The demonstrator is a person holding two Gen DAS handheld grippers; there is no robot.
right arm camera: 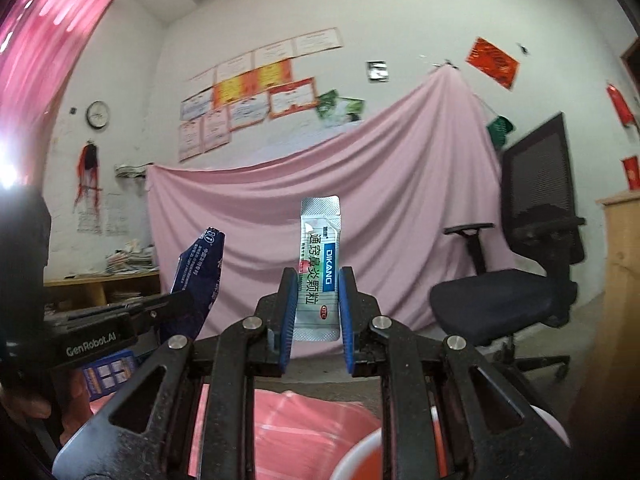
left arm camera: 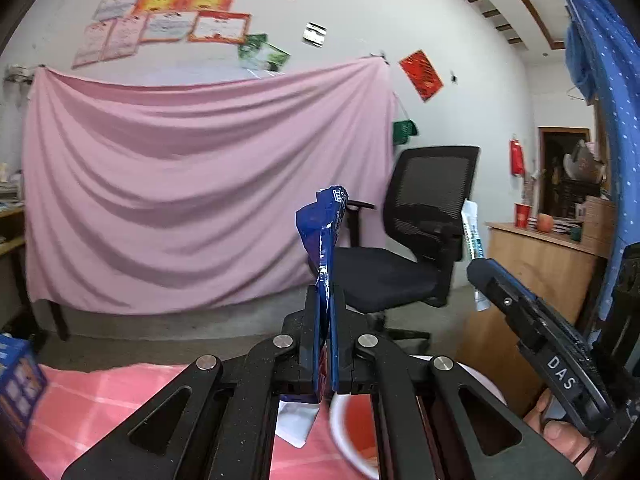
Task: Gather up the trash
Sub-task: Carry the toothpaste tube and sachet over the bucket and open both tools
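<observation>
My left gripper (left arm camera: pixel 325 292) is shut on a crumpled blue wrapper (left arm camera: pixel 322 224) that stands up between its fingers; the wrapper also shows in the right wrist view (right arm camera: pixel 200 268). My right gripper (right arm camera: pixel 318 280) is shut on a white and green medicine sachet (right arm camera: pixel 319 264), held upright by its edges; the sachet also shows in the left wrist view (left arm camera: pixel 472 236). Both grippers are raised side by side above a red-and-white bowl (left arm camera: pixel 352 428), which also shows in the right wrist view (right arm camera: pixel 360 460). A white scrap (left arm camera: pixel 296 424) lies on the pink cloth under my left gripper.
A pink checked tablecloth (left arm camera: pixel 100 400) covers the table below. A blue box (left arm camera: pixel 16 384) sits at its left. A black office chair (left arm camera: pixel 416 248) stands ahead on the right, beside a wooden cabinet (left arm camera: pixel 536 264). A pink sheet (left arm camera: pixel 192 184) hangs on the far wall.
</observation>
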